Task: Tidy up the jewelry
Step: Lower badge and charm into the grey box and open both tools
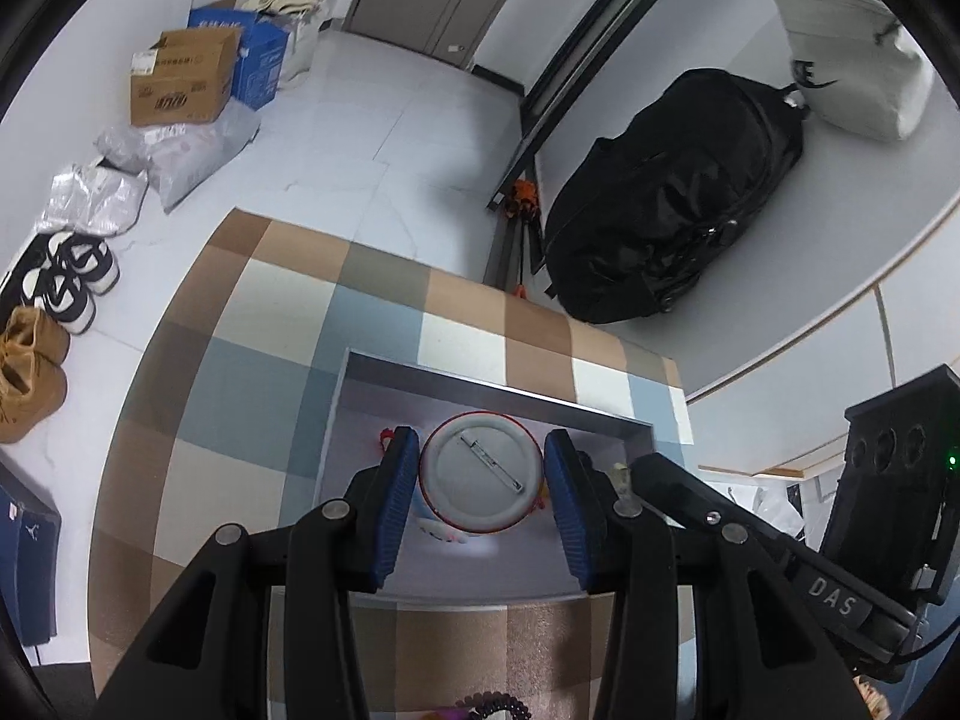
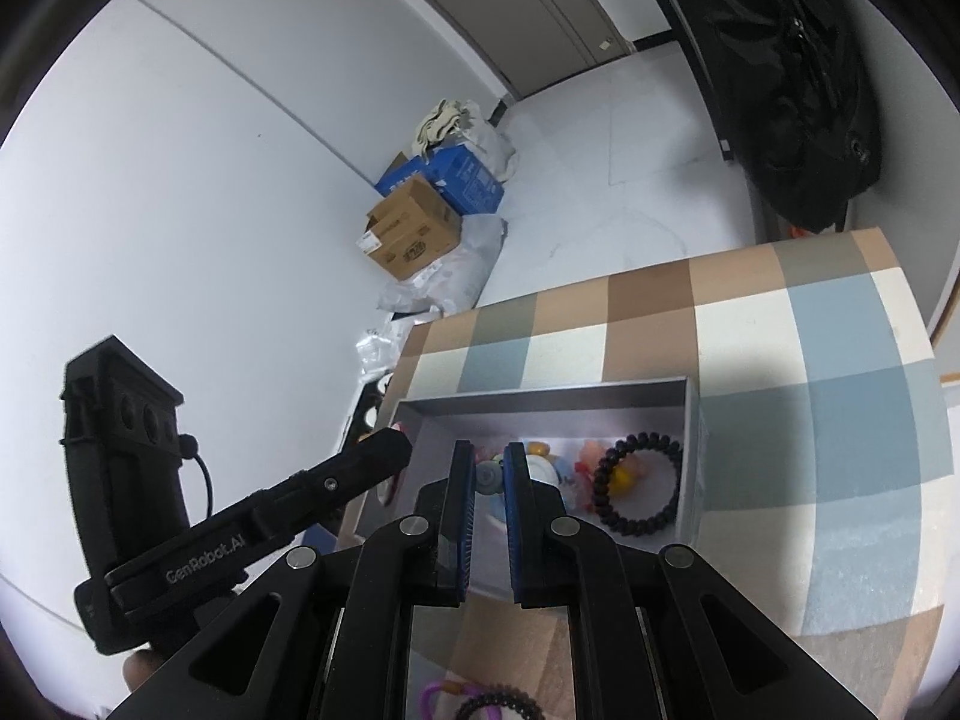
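My left gripper (image 1: 483, 474) is shut on a round pin badge (image 1: 477, 471), held back side up with its grey back, pin and red rim showing. It hangs over an open grey box (image 1: 480, 387) on the checked tablecloth. In the right wrist view the box (image 2: 540, 396) holds a black bead bracelet (image 2: 639, 483), a yellow trinket (image 2: 624, 477) and other small coloured pieces. My right gripper (image 2: 489, 468) is over the box's near side, its jaws shut to a narrow slit. A small round grey piece (image 2: 487, 476) shows through that slit; I cannot tell whether it is held.
A second dark bead bracelet (image 2: 498, 708) and a purple piece (image 2: 435, 693) lie on the checked tablecloth (image 2: 840, 420) before the box. Beyond the table's edge are floor, cardboard boxes (image 1: 180, 81), shoes (image 1: 66, 282) and a black backpack (image 1: 672, 204).
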